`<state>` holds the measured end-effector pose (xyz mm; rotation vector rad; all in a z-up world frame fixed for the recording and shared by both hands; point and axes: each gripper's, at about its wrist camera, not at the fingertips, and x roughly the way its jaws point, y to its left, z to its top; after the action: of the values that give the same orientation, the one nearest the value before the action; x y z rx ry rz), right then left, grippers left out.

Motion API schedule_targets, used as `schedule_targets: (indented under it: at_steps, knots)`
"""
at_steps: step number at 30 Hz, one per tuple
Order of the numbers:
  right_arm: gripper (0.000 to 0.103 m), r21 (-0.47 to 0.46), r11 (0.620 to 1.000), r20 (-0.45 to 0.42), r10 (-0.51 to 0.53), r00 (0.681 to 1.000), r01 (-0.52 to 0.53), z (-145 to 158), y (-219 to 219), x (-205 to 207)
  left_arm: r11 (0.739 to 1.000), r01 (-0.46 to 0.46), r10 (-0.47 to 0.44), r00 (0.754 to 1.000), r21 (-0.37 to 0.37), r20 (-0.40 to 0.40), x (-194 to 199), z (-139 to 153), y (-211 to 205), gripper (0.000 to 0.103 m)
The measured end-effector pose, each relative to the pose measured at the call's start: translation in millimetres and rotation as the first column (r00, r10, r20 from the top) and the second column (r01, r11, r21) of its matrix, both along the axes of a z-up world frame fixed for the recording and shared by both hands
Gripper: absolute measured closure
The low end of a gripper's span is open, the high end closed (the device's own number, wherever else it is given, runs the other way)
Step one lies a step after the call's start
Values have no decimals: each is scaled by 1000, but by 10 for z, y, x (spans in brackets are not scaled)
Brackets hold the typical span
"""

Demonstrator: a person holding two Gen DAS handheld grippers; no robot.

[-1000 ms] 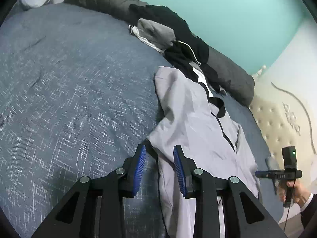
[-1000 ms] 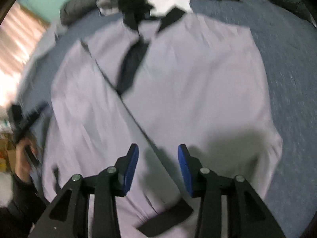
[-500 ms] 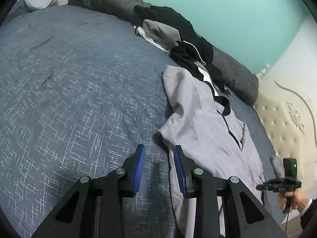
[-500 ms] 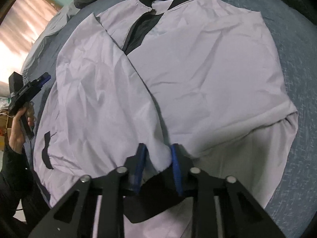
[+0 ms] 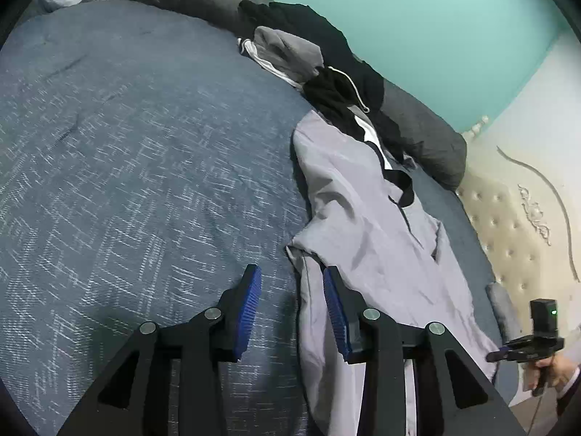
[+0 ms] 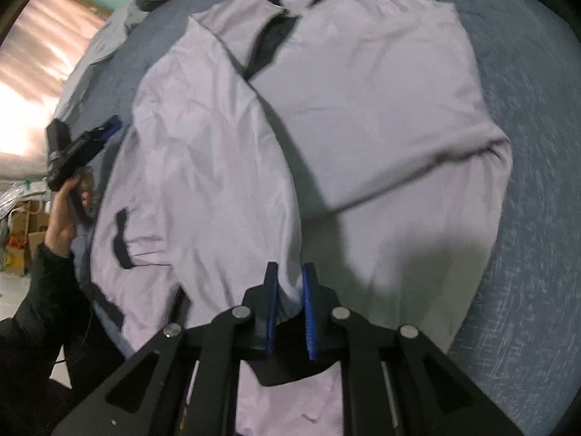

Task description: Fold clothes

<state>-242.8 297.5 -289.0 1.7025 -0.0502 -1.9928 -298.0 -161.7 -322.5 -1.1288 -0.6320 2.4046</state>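
A light grey jacket (image 6: 363, 116) with black collar and zipper trim lies spread on the blue bed cover (image 5: 127, 181). My right gripper (image 6: 290, 283) is shut on the bottom corner of the jacket's left front panel, which lifts slightly off the layer beneath. My left gripper (image 5: 290, 283) is open, low over the bed, straddling the jacket's side edge (image 5: 308, 254) near a fold. In the left wrist view the jacket (image 5: 370, 239) runs away toward the pillows. The other hand-held gripper (image 5: 526, 345) shows at the far right there, and at the left (image 6: 76, 149) in the right wrist view.
A heap of black and grey clothes (image 5: 312, 58) lies against dark grey pillows (image 5: 428, 134) at the far side. A teal wall (image 5: 417, 18) and a cream tufted headboard (image 5: 515, 218) border the bed. Boxes (image 6: 21, 232) sit on the floor beyond a person's dark sleeve (image 6: 40, 309).
My right gripper came down, shut on the jacket's front panel corner, and is drawing it up. My left gripper shifted slightly and stays open at the jacket's side edge.
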Motion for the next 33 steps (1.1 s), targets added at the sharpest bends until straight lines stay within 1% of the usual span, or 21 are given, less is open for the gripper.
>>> schedule_targets:
  at_steps: [3, 5, 7, 8, 12, 14, 18, 19, 20, 21, 23, 25, 28, 29, 31, 33]
  knots:
    - [91, -2, 1000, 7, -18, 1000, 18, -17, 65, 19, 1000, 16, -16, 1000, 18, -13, -1, 17, 20, 62]
    - [91, -2, 1000, 11, -30, 999, 30, -28, 108, 31, 999, 22, -21, 1000, 26, -22, -25, 29, 44, 56]
    - [91, -3, 999, 15, -40, 999, 40, -37, 144, 42, 998, 28, -27, 999, 47, -25, -59, 34, 62, 53]
    - [91, -2, 999, 15, -38, 999, 38, -37, 138, 38, 998, 31, -30, 999, 63, -25, -88, 35, 71, 53]
    - [91, -4, 1000, 15, -27, 1000, 27, -35, 136, 33, 996, 43, -40, 999, 77, -31, -235, 62, 127, 48]
    - [91, -2, 1000, 16, -24, 1000, 24, -35, 156, 32, 994, 64, -62, 998, 93, -26, -315, 47, 156, 47]
    - [91, 0, 1000, 22, -20, 1000, 20, -76, 156, 21, 991, 108, -109, 994, 78, 8, -404, -105, 241, 49]
    - [91, 0, 1000, 23, -21, 1000, 21, -85, 153, 18, 990, 118, -120, 993, 75, 19, -424, -150, 260, 51]
    - [91, 0, 1000, 25, -21, 999, 21, -93, 147, 12, 989, 125, -128, 991, 78, 36, -434, -213, 277, 65]
    - [91, 0, 1000, 26, -22, 999, 22, -98, 143, 8, 988, 131, -135, 990, 84, 49, -442, -262, 288, 71]
    - [91, -4, 1000, 25, -22, 999, 22, -87, 148, 5, 983, 138, -144, 988, 118, 49, -437, -289, 279, 89]
    - [91, -6, 1000, 22, -19, 1000, 19, -77, 140, 7, 981, 133, -141, 989, 144, 45, -417, -281, 269, 92]
    - [91, -10, 1000, 23, -19, 1000, 19, -83, 127, 6, 982, 106, -113, 993, 158, 38, -350, -252, 240, 95]
    - [91, -11, 1000, 22, -19, 1000, 19, -89, 111, 15, 979, 82, -93, 995, 187, 47, -325, -271, 206, 96]
    - [91, -14, 1000, 22, -13, 1000, 13, -97, 95, 14, 964, 38, -60, 995, 262, 78, -299, -346, 126, 96]
    - [91, -18, 1000, 23, -6, 1000, 6, -113, 88, 8, 951, 11, -45, 994, 308, 102, -300, -401, 80, 96]
